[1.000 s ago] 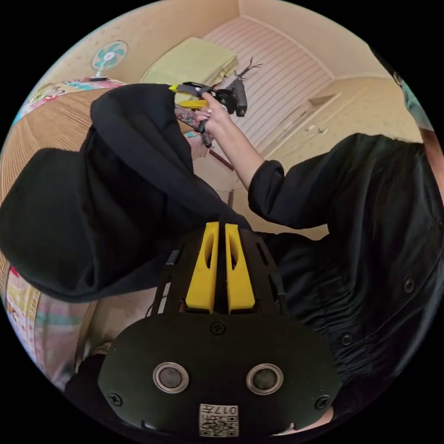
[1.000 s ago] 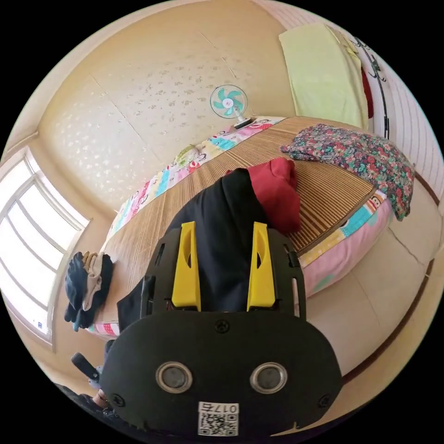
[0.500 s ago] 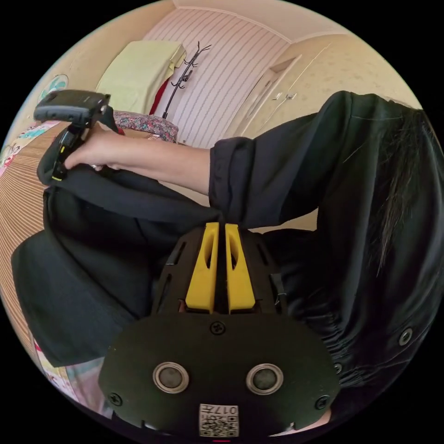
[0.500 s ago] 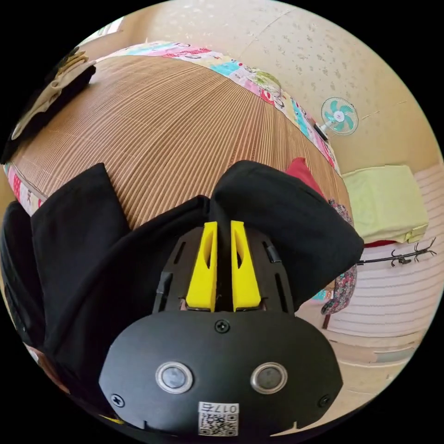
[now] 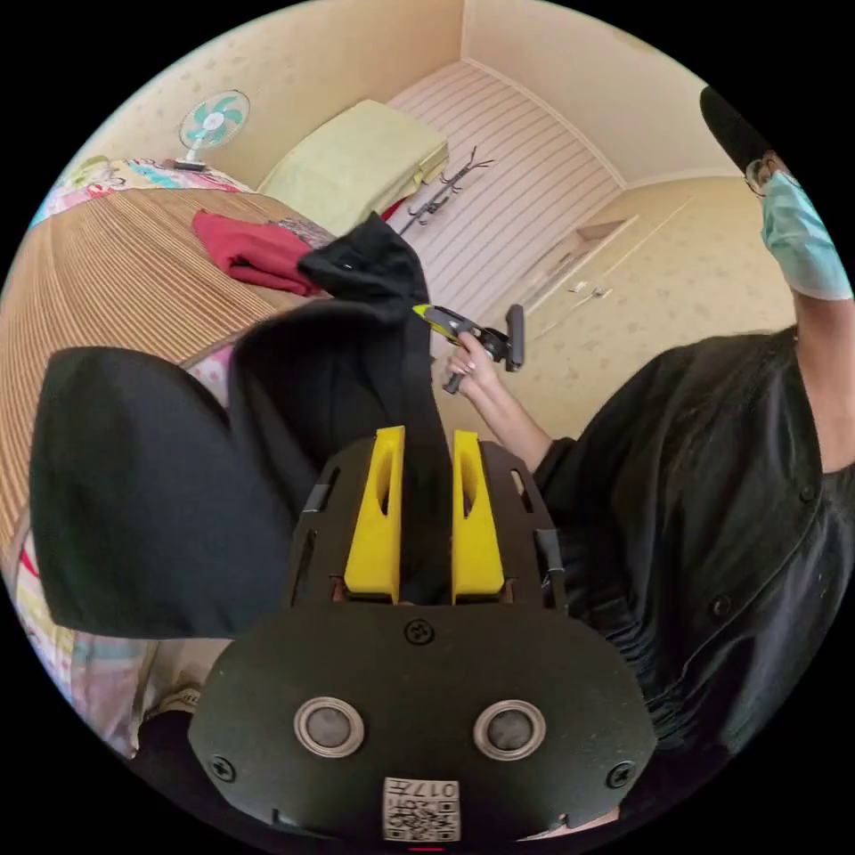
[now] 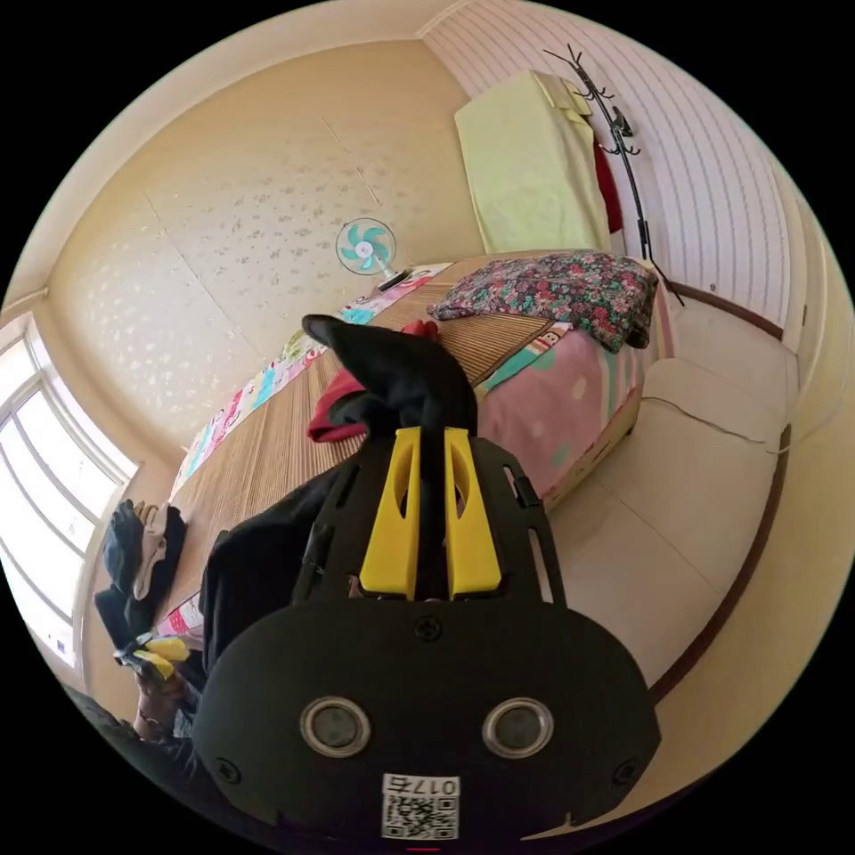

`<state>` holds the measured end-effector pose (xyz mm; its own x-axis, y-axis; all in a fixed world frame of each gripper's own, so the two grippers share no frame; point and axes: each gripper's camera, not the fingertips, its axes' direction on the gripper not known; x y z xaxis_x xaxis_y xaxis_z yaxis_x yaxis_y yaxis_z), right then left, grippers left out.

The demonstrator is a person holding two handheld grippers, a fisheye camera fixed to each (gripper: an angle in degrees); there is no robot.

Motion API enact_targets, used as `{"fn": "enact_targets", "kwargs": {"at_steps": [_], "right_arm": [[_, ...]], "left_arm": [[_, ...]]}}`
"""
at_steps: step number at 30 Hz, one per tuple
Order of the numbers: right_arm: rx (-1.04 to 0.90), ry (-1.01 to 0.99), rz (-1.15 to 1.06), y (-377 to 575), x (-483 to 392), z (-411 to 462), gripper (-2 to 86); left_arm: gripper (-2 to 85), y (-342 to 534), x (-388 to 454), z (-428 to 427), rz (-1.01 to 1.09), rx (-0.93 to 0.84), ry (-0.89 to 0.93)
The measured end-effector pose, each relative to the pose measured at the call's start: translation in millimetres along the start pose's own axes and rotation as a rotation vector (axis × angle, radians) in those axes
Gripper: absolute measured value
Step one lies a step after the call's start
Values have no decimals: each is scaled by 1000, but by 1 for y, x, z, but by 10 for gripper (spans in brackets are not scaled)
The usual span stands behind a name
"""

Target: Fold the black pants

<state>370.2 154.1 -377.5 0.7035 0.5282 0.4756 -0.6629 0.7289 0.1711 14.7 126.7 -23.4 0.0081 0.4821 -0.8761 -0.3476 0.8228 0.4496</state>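
Left gripper view: the left gripper [image 5: 426,445] has its jaws a little apart with a band of the black pants [image 5: 160,499] running between them; whether they press it I cannot tell. Beyond its tips the cloth rises to the right gripper [image 5: 426,313], which the right gripper view shows closed tight on a bunched fold. The rest hangs to the left gripper's left, sagging over the edge of the bed [image 5: 107,267]. Beyond the pants lie a red garment [image 5: 249,254], then a fan [image 5: 212,120] by the wall. The fabric looks soft, limp and light, so it will droop anywhere unsupported; holding at the waistband or hem corners, spread wide, should serve best.
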Motion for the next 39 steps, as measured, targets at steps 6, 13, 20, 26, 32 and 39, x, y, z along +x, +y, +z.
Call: {"fn": "enact_targets", "kwargs": {"at_steps": [6, 13, 20, 26, 32, 39], "right_arm": [[-22, -26, -68, -12, 0, -11, 18], [31, -120, 45, -26, 35, -47, 19], [128, -536, 409, 2, 137, -79, 20], [91, -472, 373, 2, 126, -95, 20], [143, -399, 186, -16, 89, -153, 18], [158, -344, -314, -48, -66, -164, 15]], "left_arm": [[147, -118, 16, 70, 267, -167, -91], [144, -211, -8, 211, 27, -371, 176], [163, -228, -67, 293, -493, -209, 437], [57, -251, -62, 354, -558, -218, 580], [20, -263, -35, 200, -285, -24, 243], [12, -230, 56, -67, 49, 356, -340]]}}
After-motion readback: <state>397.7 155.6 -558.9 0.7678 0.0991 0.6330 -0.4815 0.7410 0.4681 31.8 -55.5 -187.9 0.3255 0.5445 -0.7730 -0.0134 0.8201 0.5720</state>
